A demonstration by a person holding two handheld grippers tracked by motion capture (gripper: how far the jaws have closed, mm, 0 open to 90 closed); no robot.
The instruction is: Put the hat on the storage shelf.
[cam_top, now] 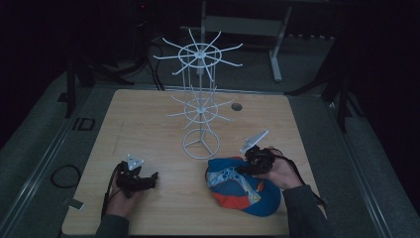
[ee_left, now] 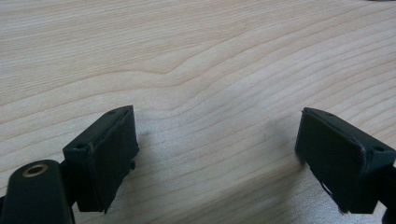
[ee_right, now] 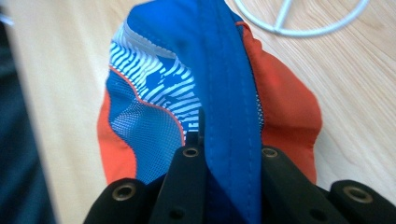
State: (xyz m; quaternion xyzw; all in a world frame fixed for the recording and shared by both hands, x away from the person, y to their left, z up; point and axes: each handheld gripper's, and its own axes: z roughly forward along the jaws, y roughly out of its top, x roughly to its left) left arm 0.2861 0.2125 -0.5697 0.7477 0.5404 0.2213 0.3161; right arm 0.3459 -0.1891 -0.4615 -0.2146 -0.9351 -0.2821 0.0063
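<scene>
White wire rack [cam_top: 200, 99] blocks mid-table just behind cap [cam_top: 242, 187]; left tabletop [cam_top: 129, 129] free.

Looks like a lab/test setup: dark room, lone wooden surface [cam_top: 148, 119] on metal framing, cables [cam_top: 148, 59] on floor behind.

Blue-orange cap [cam_top: 247, 191] with white-striped panel lying crumpled on counter [cam_top: 148, 129], blue brim edge being pinched, near front-right corner.
</scene>
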